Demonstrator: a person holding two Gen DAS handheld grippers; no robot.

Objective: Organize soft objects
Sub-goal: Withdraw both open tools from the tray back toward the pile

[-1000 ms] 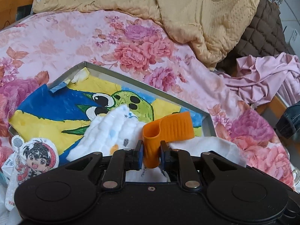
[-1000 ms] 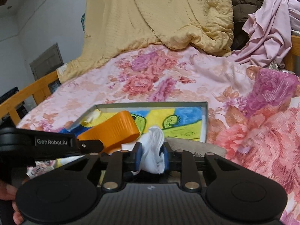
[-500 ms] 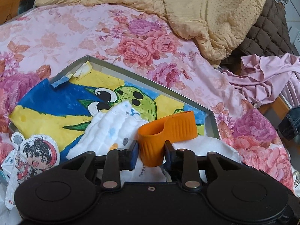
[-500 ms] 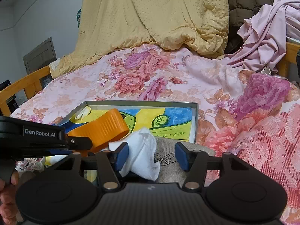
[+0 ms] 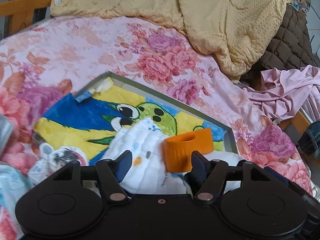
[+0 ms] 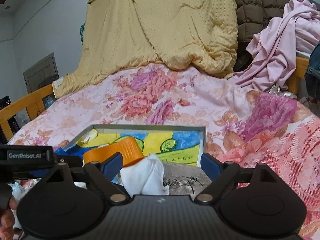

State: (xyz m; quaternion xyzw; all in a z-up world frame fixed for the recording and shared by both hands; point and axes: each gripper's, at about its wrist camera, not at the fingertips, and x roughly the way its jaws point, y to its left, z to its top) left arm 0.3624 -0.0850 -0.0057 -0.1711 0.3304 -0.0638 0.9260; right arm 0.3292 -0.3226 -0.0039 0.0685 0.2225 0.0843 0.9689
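Lying loose: ribbed orange band (image 5: 188,150), curled | white cloth (image 6: 149,175), crumpled | left claw (image 5: 162,165) spread | right claw (image 6: 161,163) spread

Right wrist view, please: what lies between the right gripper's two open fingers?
In the right wrist view, a white cloth lies between the right gripper's spread fingers, on a beige cloth, with the orange ribbed piece just behind.

Both wrist views low, close over bed (image 5: 84,46), facing far blanket (image 6: 160,30); share painted tray (image 5: 172,102), orange band (image 6: 120,150).
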